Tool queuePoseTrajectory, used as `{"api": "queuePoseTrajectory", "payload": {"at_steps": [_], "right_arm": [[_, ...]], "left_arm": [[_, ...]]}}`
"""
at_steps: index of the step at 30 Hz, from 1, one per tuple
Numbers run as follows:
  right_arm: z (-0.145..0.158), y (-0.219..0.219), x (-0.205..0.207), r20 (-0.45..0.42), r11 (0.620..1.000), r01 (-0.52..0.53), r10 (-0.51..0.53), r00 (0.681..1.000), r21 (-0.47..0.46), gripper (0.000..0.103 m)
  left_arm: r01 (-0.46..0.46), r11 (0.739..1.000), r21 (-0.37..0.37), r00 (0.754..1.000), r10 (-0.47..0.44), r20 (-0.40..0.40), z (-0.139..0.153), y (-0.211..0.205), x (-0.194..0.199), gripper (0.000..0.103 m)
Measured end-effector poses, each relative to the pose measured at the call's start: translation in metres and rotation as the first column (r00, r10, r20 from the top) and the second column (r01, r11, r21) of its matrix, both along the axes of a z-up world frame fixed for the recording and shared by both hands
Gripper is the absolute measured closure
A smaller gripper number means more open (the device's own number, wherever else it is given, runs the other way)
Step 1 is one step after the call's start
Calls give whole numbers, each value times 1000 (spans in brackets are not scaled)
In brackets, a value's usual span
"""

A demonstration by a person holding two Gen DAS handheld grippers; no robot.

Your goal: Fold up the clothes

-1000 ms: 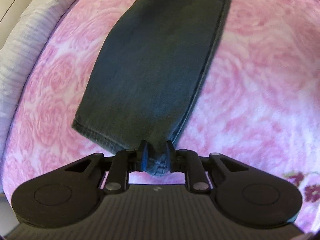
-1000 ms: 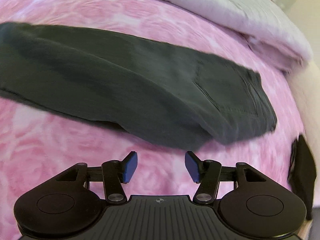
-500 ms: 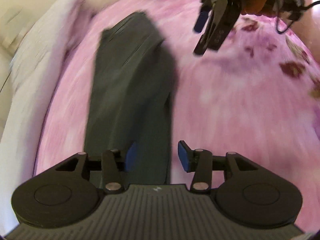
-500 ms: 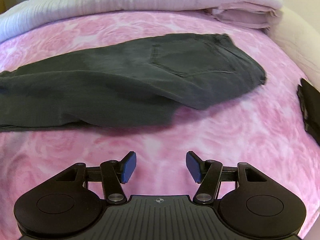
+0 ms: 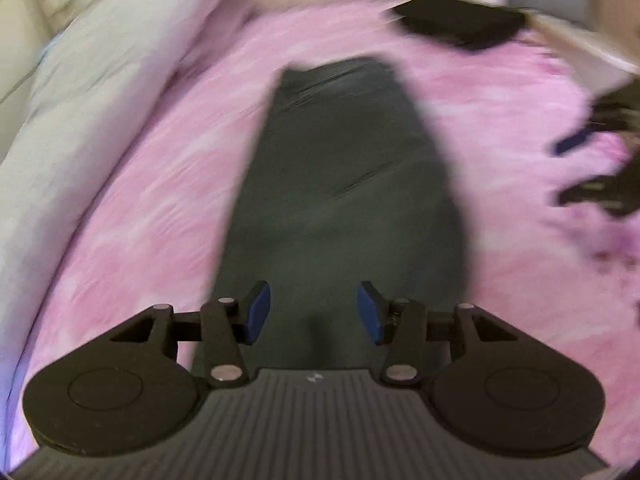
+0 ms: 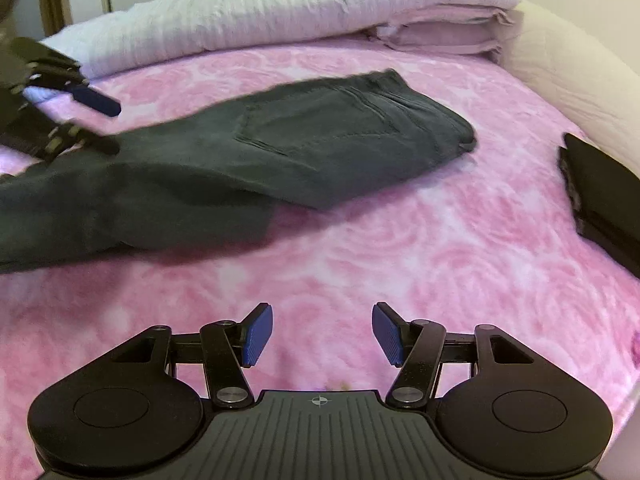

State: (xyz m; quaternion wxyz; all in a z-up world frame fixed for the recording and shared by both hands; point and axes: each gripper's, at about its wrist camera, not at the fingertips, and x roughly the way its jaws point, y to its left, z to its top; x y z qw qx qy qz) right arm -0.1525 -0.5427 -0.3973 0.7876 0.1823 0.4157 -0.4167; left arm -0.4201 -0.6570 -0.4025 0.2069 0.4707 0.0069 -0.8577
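Dark grey jeans (image 6: 320,140) lie flat, doubled lengthwise, on the pink rose-patterned bedspread (image 6: 400,248), with the waist and back pocket toward the right. My left gripper (image 5: 312,308) hovers open above the leg part of the jeans (image 5: 344,184), and nothing sits between its blue pads. It also shows at the left edge of the right wrist view, as the left gripper (image 6: 106,124) over the legs. My right gripper (image 6: 322,332) is open over bare bedspread, short of the jeans. In the blurred left wrist view the right gripper (image 5: 568,168) appears at the right edge.
A folded black garment (image 6: 604,196) lies on the bedspread to the right, also seen as the black garment (image 5: 460,26). A white ribbed duvet (image 6: 300,12) and folded pink bedding (image 6: 440,32) are piled along the far side. A cream padded edge (image 6: 580,80) borders the bed.
My left gripper let go of the jeans' hem, opened, and swept along the legs toward the waist. My right gripper drew back a little and rolled level, staying open.
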Motion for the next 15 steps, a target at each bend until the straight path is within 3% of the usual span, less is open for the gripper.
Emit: {"api": "queuePoseTrajectory", "payload": {"at_steps": [3,6,9,11,13,14,15], "right_arm": [[9,0,30,44,994,-112,113,993,-16,44],[20,-13,72,87,949,-312,314,945,-42,44],[23,-35,121,45,845,-533,535,844,-45,44],[19,-57,152,-12,764,-645,645,764,-27,44],[11,-82,178,-72,684,-730,728,682,-3,44],[6,-93,189,-96,647,-762,759,643,7,44],[0,-103,201,-121,609,-793,789,603,18,44]], "left_arm": [[-122,989,81,991,117,71,-11,-52,20,61],[-194,955,223,978,171,119,-26,-85,38,64],[-218,930,295,968,167,187,-43,-96,51,66],[-213,930,299,965,153,212,-54,-100,56,66],[-229,917,327,967,174,189,-58,-97,66,68],[-229,912,342,968,177,176,-59,-98,70,76],[-224,908,354,971,175,163,-59,-100,71,91]]}}
